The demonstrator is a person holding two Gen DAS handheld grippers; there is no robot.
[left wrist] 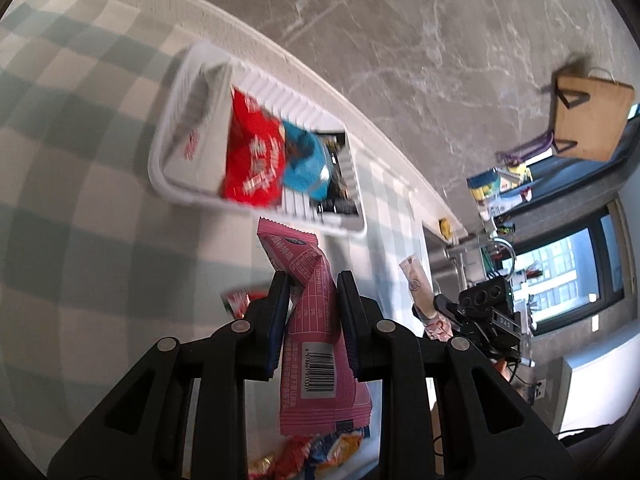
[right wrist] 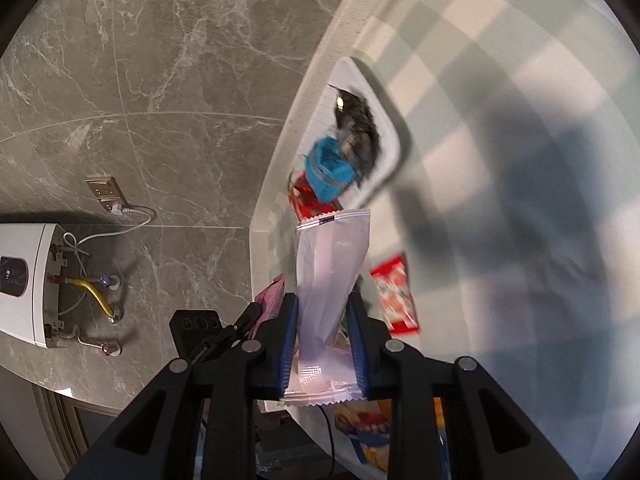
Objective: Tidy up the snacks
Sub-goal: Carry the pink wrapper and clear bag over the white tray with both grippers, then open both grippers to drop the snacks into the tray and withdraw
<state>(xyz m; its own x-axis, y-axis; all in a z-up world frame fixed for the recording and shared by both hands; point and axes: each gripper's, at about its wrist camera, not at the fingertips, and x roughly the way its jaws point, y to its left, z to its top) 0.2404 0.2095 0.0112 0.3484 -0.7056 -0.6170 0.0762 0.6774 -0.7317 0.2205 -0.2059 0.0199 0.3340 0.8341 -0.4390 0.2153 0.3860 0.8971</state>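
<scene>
My left gripper [left wrist: 313, 280] is shut on a pink snack packet [left wrist: 316, 332] with a barcode and holds it above the checked tablecloth, just short of the white tray [left wrist: 168, 136]. The tray holds a red packet [left wrist: 256, 156], a blue packet [left wrist: 304, 160] and a dark packet [left wrist: 340, 184]. My right gripper [right wrist: 322, 304] is shut on a pale translucent snack packet [right wrist: 332, 268] and holds it near the same tray [right wrist: 390, 148], where the blue packet [right wrist: 328, 164] and dark packet [right wrist: 360, 128] show. The right gripper and its packet also appear in the left wrist view [left wrist: 424, 300].
A red-and-white packet [right wrist: 394, 296] lies loose on the cloth [right wrist: 500, 160]. More loose orange and blue packets [right wrist: 372, 436] lie near me; they also show in the left wrist view [left wrist: 320, 452]. Beyond the table edge are a marble floor [right wrist: 160, 100] and a white appliance [right wrist: 24, 280].
</scene>
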